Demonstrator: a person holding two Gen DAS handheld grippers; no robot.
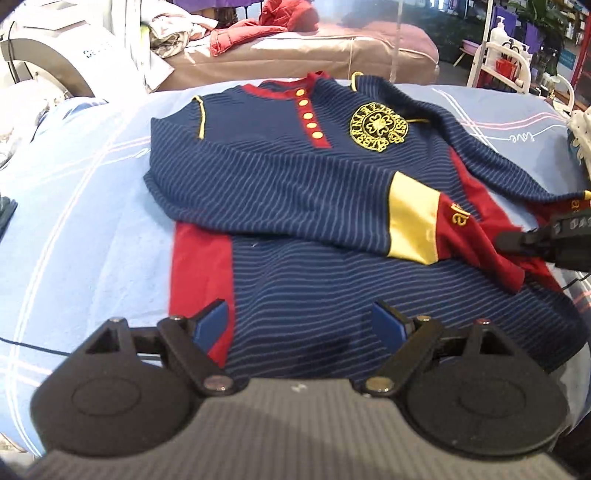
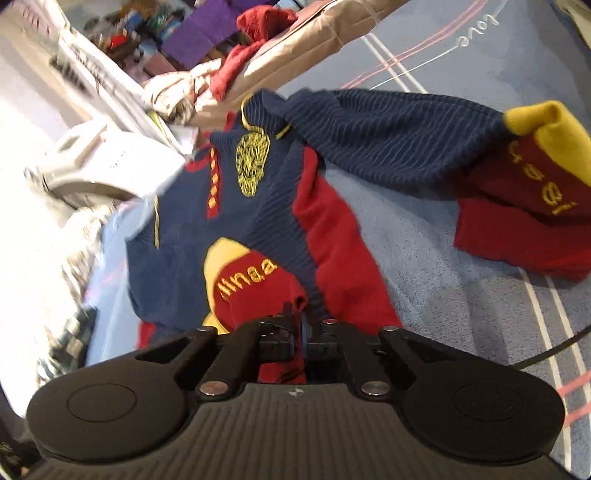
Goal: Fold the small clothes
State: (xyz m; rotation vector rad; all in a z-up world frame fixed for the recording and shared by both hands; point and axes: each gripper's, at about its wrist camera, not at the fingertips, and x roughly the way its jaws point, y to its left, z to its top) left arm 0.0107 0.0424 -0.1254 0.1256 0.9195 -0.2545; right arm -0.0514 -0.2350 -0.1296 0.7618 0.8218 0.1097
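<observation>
A navy striped sweater [image 1: 295,184] with red side panels, yellow buttons and a yellow crest lies face up on the light blue sheet [image 1: 92,221]. One sleeve is folded across the chest, showing a yellow band [image 1: 413,218] and a red cuff [image 1: 480,240]. My right gripper [image 2: 299,326] is shut on that red cuff [image 2: 258,291]; it also shows as the right gripper [image 1: 517,240] at the far right of the left wrist view. The other sleeve [image 2: 406,136] trails out to the side over the sheet. My left gripper [image 1: 299,310] is open just above the hem, holding nothing.
A second bed with a brown cover carries a red garment [image 1: 288,18] and crumpled cloth behind the sweater. A white rail frame [image 1: 517,62] stands at the back right. A white machine [image 1: 55,48] is at the back left. A black cable [image 2: 554,347] crosses the sheet.
</observation>
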